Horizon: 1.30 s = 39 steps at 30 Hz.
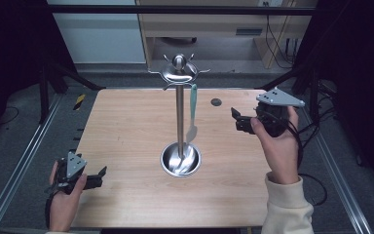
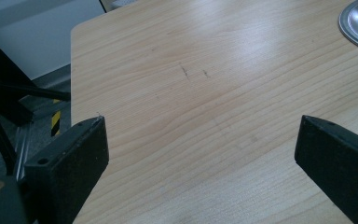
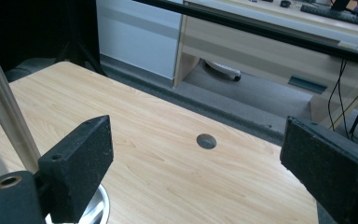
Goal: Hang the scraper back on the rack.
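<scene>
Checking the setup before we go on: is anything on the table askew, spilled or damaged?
Nothing stands out. The utensil stand is upright on its round base, one pale green utensil hangs straight from a hook, and the table shows only faint scuffs. The left gripper and right gripper are open, holding nothing.

Setting: laboratory or research workroom, arranged as a recording station. Evidence: light wooden table (image 1: 126, 146) with a cable hole (image 1: 216, 102), enclosed by a black frame bar (image 1: 175, 9) and aluminium rails (image 1: 19, 165); hazard-striped tape (image 1: 79, 101) on grey carpet (image 1: 121, 80); wooden desk (image 3: 270, 37) behind with dangling cables (image 1: 277, 44) and a keyboard (image 3: 338, 15); dark curtains at both sides.
</scene>
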Motion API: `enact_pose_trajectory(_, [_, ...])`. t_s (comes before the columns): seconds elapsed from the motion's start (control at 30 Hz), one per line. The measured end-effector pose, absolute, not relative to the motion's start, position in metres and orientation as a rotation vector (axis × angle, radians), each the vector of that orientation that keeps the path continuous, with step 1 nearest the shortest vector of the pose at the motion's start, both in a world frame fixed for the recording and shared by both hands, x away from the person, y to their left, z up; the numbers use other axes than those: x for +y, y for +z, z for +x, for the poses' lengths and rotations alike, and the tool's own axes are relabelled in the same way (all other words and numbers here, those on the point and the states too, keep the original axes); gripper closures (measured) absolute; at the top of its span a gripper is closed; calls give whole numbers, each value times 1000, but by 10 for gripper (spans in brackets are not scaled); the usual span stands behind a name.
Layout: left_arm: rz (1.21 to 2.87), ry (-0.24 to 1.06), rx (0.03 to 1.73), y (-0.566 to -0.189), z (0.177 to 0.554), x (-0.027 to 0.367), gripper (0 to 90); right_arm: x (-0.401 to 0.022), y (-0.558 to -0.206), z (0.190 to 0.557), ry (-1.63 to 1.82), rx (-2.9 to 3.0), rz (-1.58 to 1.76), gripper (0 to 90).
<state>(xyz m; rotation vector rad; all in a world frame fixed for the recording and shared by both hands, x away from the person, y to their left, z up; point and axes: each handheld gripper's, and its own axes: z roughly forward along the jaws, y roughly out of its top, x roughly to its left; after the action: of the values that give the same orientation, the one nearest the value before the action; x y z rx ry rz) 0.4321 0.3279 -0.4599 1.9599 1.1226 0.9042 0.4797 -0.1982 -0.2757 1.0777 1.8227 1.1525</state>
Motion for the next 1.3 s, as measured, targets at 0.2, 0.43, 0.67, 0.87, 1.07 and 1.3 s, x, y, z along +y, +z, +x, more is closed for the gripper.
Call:
enact_pose_trajectory(0.2, [1946, 913, 1138, -460, 432, 329, 25, -198, -290, 482, 1150, 1829, 1099, 89])
enact_pose_trajectory(0.43, [1936, 922, 1143, -459, 432, 330, 24, -194, -315, 485, 1151, 1813, 1092, 93])
enact_pose_trajectory(0.67, [1915, 979, 1177, -458, 431, 335, 24, -206, -341, 487, 1152, 1808, 1163, 94])
enact_pose_trajectory(0.87, [1890, 969, 1208, -458, 430, 339, 24, -220, -361, 485, 1150, 1797, 1224, 92])
enact_pose_trajectory(1.07, [1903, 948, 1192, -458, 431, 338, 24, -227, -382, 489, 1127, 1817, 1267, 83])
enact_pose_trajectory(1.3, [1908, 955, 1192, -458, 431, 338, 24, -232, -401, 494, 1086, 1831, 1303, 88])
